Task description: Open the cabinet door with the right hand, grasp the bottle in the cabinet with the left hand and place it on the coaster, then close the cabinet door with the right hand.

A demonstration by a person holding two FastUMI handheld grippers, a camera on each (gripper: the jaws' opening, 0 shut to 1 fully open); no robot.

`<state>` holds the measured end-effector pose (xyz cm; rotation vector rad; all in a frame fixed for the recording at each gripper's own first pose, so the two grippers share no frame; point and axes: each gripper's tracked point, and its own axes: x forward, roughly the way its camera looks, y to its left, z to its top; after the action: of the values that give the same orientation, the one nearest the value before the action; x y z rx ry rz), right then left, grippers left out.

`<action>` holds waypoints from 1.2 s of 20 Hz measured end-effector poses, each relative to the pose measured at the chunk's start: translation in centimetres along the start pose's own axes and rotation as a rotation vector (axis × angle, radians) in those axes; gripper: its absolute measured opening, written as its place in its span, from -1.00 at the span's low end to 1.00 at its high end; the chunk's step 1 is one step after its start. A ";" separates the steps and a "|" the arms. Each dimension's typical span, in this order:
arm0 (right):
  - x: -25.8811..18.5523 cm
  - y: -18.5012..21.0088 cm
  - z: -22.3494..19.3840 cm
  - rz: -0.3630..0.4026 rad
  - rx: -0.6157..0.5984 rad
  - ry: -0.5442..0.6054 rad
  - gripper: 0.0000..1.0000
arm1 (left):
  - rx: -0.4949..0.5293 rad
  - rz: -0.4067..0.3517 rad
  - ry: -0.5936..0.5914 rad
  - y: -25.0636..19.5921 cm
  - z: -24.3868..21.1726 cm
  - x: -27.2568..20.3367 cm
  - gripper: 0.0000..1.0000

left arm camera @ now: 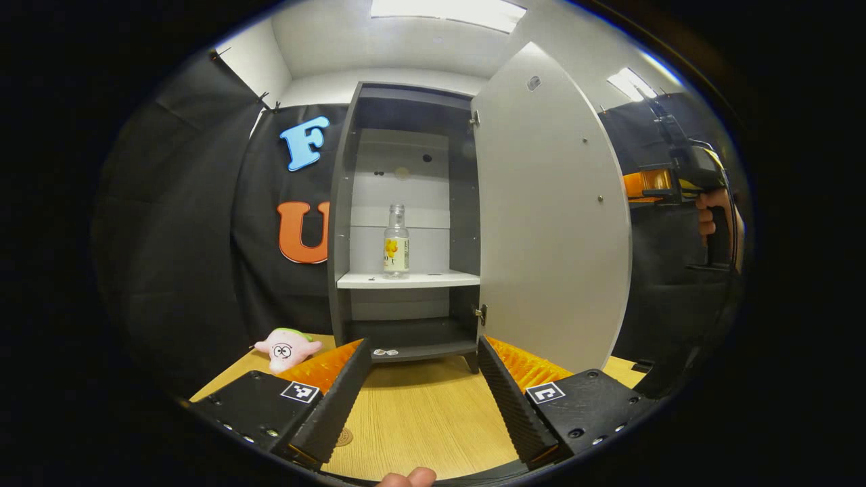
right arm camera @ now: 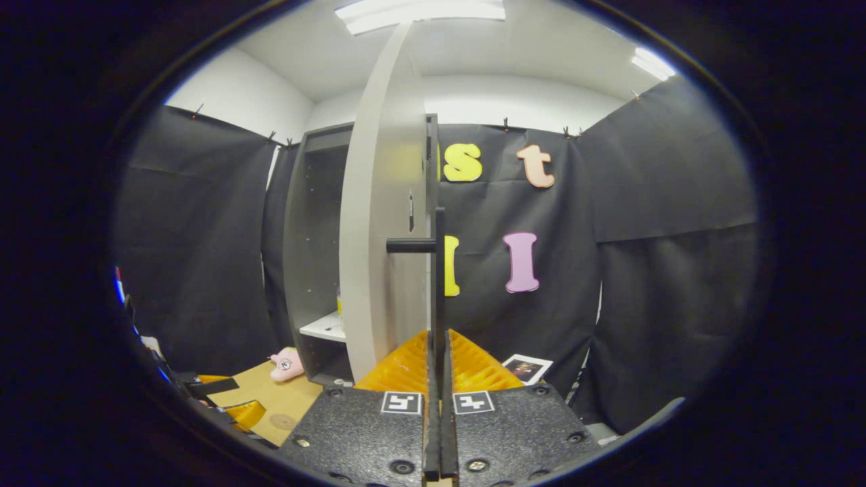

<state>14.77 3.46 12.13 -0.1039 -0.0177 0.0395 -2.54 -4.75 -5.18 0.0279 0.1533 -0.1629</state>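
The grey cabinet [left arm camera: 342,203] stands with its pale door [left arm camera: 551,223] swung wide to the right. Inside, a clear bottle [left arm camera: 396,242] with a yellow label stands upright on the white shelf [left arm camera: 433,279]. My left gripper [left arm camera: 423,352] is open low over the table, well short of the cabinet, with nothing between its fingers. A small round coaster [left arm camera: 344,437] lies on the wood, half hidden by the left finger. My right gripper [right arm camera: 438,341] is shut on the door's black bar handle [right arm camera: 440,270]; in the left gripper view that right gripper [left arm camera: 666,181] and its hand are past the door's edge.
A pink plush toy [left arm camera: 287,348] lies on the wooden table [left arm camera: 419,419] left of the cabinet's foot. A printed card [right arm camera: 526,368] lies low by the black cloth behind the door. The open door [right arm camera: 382,223] walls off the cabinet's right side.
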 end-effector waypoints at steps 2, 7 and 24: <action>0.1 -0.3 0.0 0.001 0.008 -0.002 -0.92 | -0.003 -0.006 -0.005 -0.4 0.1 0.1 0.90; -1.6 -0.6 -0.2 0.014 0.008 0.007 -0.92 | -0.009 -0.006 -0.014 -0.8 0.4 0.3 0.90; -2.0 -5.8 -1.9 -0.051 0.053 -0.027 0.60 | 0.025 0.053 -0.056 1.0 2.9 2.8 0.90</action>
<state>13.00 -2.60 10.84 -0.0502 -0.0464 -0.0096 0.81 -4.34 -2.78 0.0520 0.0947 -0.1130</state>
